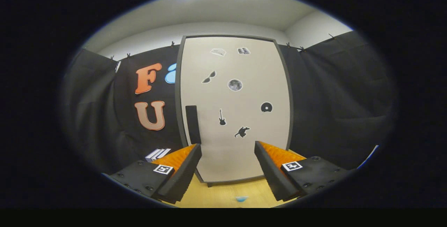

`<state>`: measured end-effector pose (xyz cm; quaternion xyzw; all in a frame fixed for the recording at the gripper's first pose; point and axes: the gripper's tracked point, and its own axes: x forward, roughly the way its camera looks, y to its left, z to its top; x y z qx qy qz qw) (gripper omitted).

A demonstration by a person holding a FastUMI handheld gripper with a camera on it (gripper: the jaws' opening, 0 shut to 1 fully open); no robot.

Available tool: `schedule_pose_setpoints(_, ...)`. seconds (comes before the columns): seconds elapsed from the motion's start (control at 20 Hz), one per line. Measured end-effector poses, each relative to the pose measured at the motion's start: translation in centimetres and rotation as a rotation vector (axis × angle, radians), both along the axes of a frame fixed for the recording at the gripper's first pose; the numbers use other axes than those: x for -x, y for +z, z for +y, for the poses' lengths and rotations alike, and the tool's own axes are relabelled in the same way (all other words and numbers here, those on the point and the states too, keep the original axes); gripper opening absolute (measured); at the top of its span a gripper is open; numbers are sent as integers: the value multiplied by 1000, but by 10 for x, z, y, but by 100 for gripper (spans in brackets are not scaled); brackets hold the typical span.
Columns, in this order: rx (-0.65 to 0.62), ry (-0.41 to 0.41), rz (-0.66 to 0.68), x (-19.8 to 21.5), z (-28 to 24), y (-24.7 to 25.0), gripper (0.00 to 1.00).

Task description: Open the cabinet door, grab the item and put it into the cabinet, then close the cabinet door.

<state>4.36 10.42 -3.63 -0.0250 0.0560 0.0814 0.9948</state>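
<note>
Gripper [227,146] fingers apart (holding nothing); closed cabinet door [241,115] just beyond.

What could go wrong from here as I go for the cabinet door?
The gripper is open, facing the shut cabinet door. The handle is slim and sits ahead of the left finger rather than between both, so closing now would likely miss it. A small blue item lies on the table between the fingers; dropping lower could knock it.
</note>
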Motion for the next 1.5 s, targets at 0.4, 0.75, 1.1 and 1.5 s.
schedule_pose_setpoints(0.4,43,64,29,-69,64,-17,98)
schedule_pose_setpoints(0.75,85,67,77,-122,87,-37,91)
schedule_pose_setpoints(1.1,97,63,128,-143,93,-47,58)
schedule_pose_setpoints(1.5,66,49,142,-137,89,-49,30)
